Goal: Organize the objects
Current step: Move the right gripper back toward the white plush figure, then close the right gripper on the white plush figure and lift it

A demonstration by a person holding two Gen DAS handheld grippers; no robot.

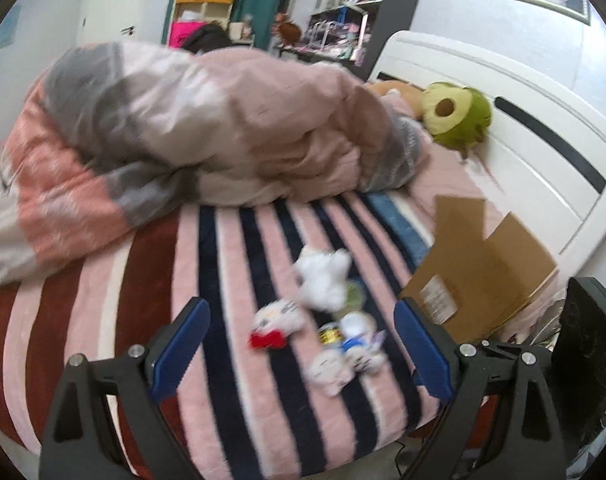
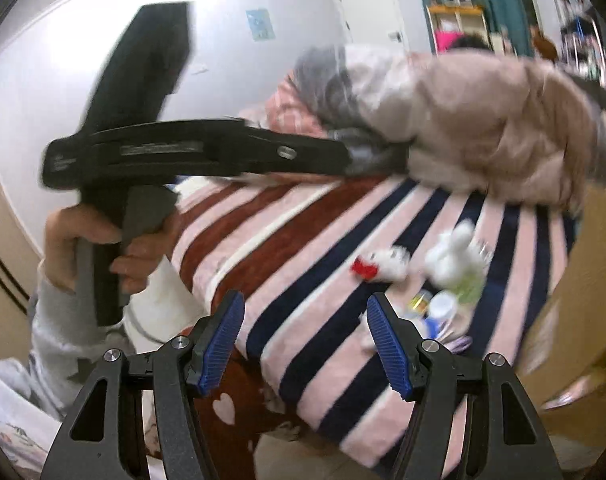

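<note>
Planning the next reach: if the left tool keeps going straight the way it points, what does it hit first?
Probably the cluster of small plush toys on the striped blanket, which lies between the open left tool fingers in its view. Nothing sits in front of them, though blur makes depth uncertain.

A pink, navy and maroon striped blanket (image 1: pixel 231 280) is showing; at two o'clock a brown cardboard box (image 1: pixel 483 276) is lying, a green avocado plush (image 1: pixel 459 116) beyond.

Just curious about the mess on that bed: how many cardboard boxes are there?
1. The cardboard box sits open on the bed's right side, by the white headboard, just right of the small plush toys. Others could be hidden behind the piled quilt.
</note>
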